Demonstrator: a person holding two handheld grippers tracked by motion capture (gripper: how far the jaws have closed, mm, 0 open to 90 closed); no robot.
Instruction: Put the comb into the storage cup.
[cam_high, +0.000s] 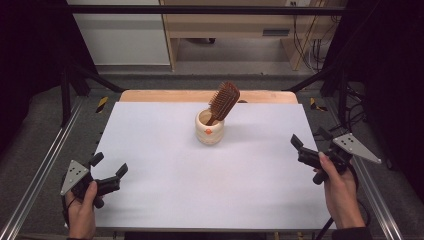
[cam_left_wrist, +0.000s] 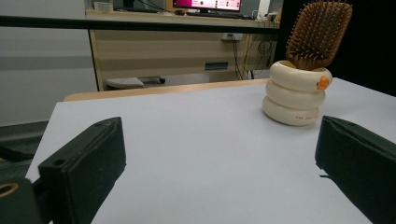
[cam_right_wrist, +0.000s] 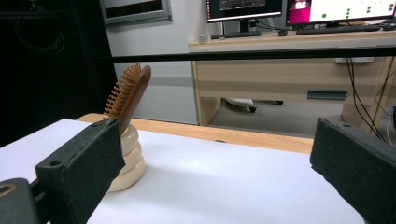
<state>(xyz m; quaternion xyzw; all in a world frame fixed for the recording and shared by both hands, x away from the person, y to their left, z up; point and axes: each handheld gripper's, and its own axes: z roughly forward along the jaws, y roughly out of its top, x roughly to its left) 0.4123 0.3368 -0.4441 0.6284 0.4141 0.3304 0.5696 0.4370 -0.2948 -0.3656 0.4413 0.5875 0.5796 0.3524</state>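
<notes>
White paper covers the table (cam_high: 165, 200). Near the far edge, in the middle, stands a cream holder (cam_high: 209, 128) with a wooden hairbrush (cam_high: 223, 101) leaning in it, handle down, probably. The left gripper (cam_high: 109, 166) and right gripper (cam_high: 306, 139) rest wide open, well apart from it.

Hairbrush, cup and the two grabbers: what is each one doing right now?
Hairbrush: standing handle-down in the cup, leaning, bristle head sticking out.
Cup: upright on the table, holding the brush.
Left hand-held gripper: open, holding nothing, near the table's left edge.
Right hand-held gripper: open, holding nothing, at the table's right edge.
</notes>
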